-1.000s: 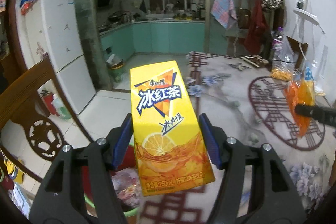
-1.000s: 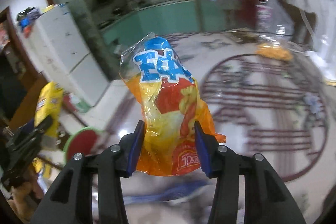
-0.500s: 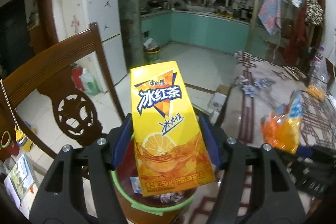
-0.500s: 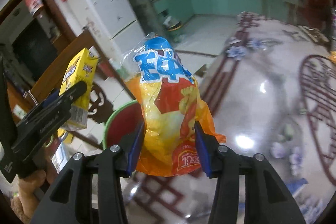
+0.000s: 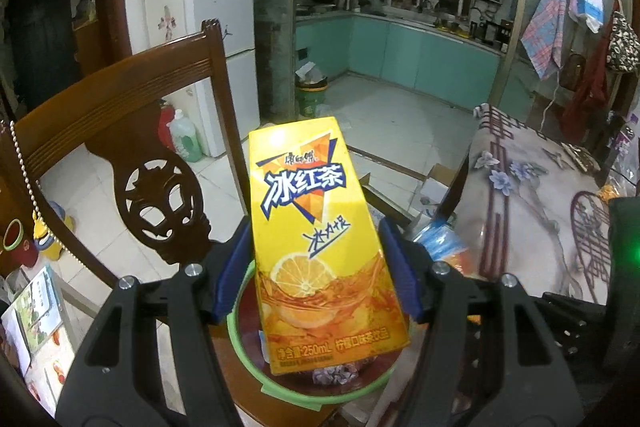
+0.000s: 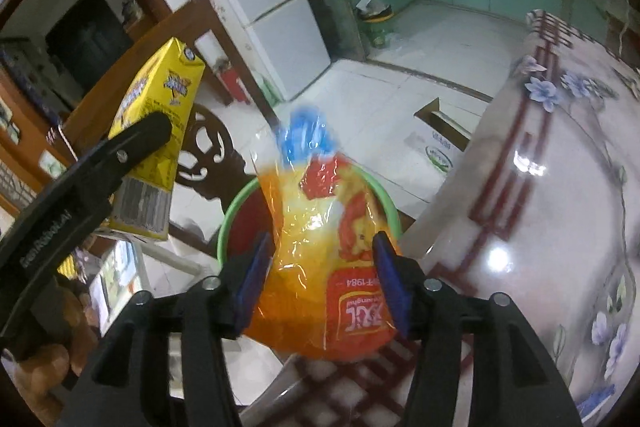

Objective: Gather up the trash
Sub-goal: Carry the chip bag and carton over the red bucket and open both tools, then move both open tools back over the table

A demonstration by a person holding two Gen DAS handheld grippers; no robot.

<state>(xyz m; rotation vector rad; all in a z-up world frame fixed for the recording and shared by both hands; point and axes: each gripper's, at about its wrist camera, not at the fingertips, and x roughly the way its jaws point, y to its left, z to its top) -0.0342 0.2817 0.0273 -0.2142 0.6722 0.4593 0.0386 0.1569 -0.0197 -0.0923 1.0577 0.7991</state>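
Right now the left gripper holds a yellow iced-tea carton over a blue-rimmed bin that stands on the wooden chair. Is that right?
One detail is off: the bin's rim is green, not blue, as the left wrist view shows. The rest stands: the left gripper holds the yellow iced-tea carton over it, on the wooden chair.

My yellow tea carton (image 5: pixel 320 239) hides most of the green-rimmed bin (image 5: pixel 240 331); the snack bag (image 6: pixel 320 247) is motion-blurred.

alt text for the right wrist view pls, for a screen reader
The right tongs are opening around an orange snack bag above a green-rimmed bin beside a floral-clothed table. At left, the left tongs hold a yellow drink carton near a wooden chair.
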